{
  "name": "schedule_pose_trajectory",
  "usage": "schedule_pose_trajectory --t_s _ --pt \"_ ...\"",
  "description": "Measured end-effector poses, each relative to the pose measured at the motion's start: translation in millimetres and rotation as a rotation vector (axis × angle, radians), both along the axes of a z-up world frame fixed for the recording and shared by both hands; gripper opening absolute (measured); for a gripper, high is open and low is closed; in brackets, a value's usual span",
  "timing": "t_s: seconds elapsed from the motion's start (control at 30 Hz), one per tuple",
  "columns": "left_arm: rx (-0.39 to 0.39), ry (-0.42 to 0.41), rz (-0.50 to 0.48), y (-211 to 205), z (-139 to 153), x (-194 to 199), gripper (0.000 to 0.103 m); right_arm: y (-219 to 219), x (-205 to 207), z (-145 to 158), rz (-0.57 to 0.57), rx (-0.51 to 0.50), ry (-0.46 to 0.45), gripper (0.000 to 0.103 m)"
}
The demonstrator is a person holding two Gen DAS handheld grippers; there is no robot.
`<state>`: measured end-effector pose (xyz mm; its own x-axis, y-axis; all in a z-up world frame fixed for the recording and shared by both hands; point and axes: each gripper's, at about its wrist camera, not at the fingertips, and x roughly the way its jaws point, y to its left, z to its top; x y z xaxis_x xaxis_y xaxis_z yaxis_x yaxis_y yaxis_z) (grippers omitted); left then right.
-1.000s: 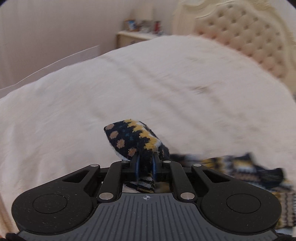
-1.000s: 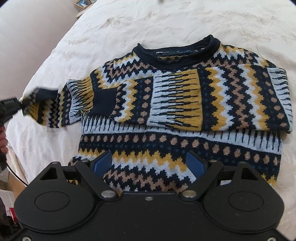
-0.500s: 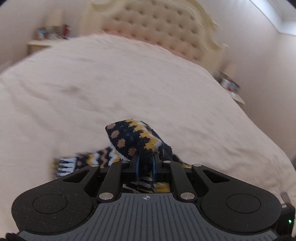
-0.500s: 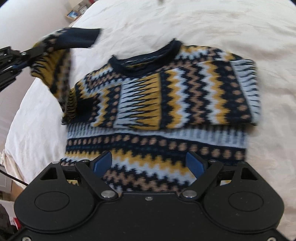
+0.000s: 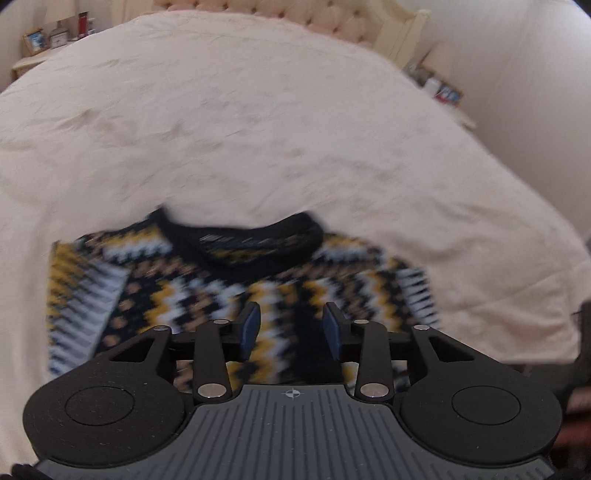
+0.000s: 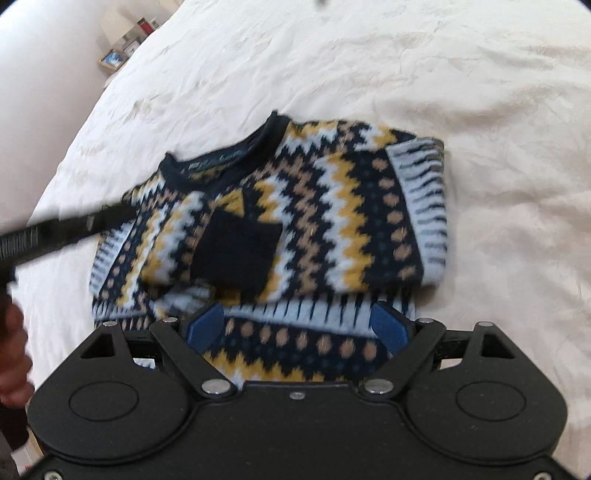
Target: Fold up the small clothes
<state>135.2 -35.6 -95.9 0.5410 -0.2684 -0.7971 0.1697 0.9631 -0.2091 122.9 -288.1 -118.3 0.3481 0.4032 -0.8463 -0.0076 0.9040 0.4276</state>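
A small knitted sweater (image 6: 332,206) in navy, yellow, white and tan zigzags lies flat on the bed, collar (image 6: 221,158) away from me, with both sleeves folded across its chest; a navy cuff (image 6: 236,251) lies in the middle. It also shows in the left wrist view (image 5: 207,280), blurred. My left gripper (image 5: 291,332) is open and empty above the sweater's chest; part of it shows at the sweater's left edge in the right wrist view (image 6: 74,225). My right gripper (image 6: 295,328) is open and empty over the sweater's lower hem.
The cream bedspread (image 5: 258,129) spreads around the sweater. A tufted headboard (image 5: 295,14) stands at the far end. Nightstands with small items stand at the far left (image 5: 40,40) and right (image 5: 443,92) of the bed. The bed's left edge (image 6: 55,166) drops off near the sweater.
My left gripper carried the left sleeve up and across the chest, then opened and let it go. The sleeve now lies folded over the sweater. The right gripper stayed open over the hem.
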Motion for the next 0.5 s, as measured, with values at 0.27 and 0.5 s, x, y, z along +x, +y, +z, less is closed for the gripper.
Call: schedule_pose_trajectory --t_s 0.27,0.5 --pt "0.091 0.131 0.166 60.1 -35.7 3.8 0.04 14.4 34.2 -11.4 0.009 0.047 -0.032 0.088" --pt "0.085 0.259 0.253 88.1 -74.3 15.7 0.04 33.7 53.2 -31.3 0.032 0.117 0.043 0.078"
